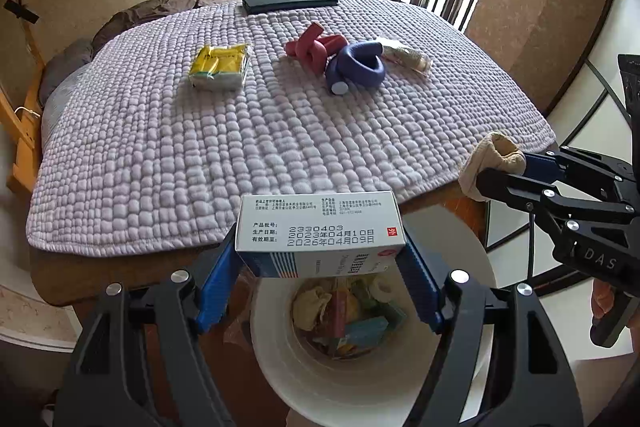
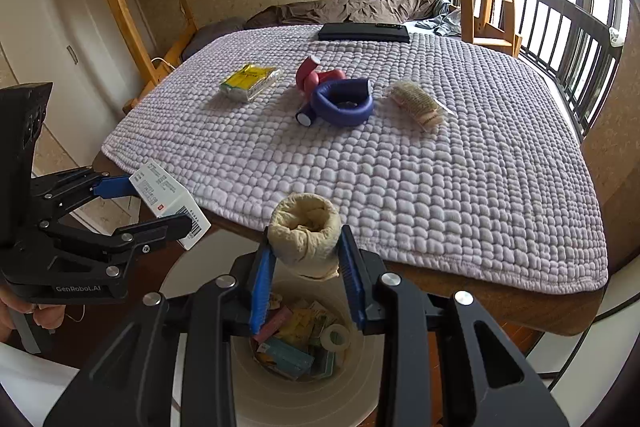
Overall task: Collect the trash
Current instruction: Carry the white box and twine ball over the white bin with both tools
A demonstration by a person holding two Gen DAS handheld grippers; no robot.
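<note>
Above the white bin (image 1: 360, 379) at the near edge of the quilted surface (image 1: 256, 155), we hold two pieces of trash. Our left gripper (image 1: 320, 251) has its fingers half open, clamped on the ends of a white medicine box (image 1: 318, 229), long axis crosswise, directly over the bin's mouth. Our right gripper (image 2: 306, 267) has its fingers pinched on a beige cloth wad (image 2: 306, 231), also directly over the bin's mouth.

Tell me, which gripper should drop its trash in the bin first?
Probably the left gripper. Its white box hangs right above the white bin. The right gripper, shut on the beige sock, sits nearer the bin's rim.
</note>
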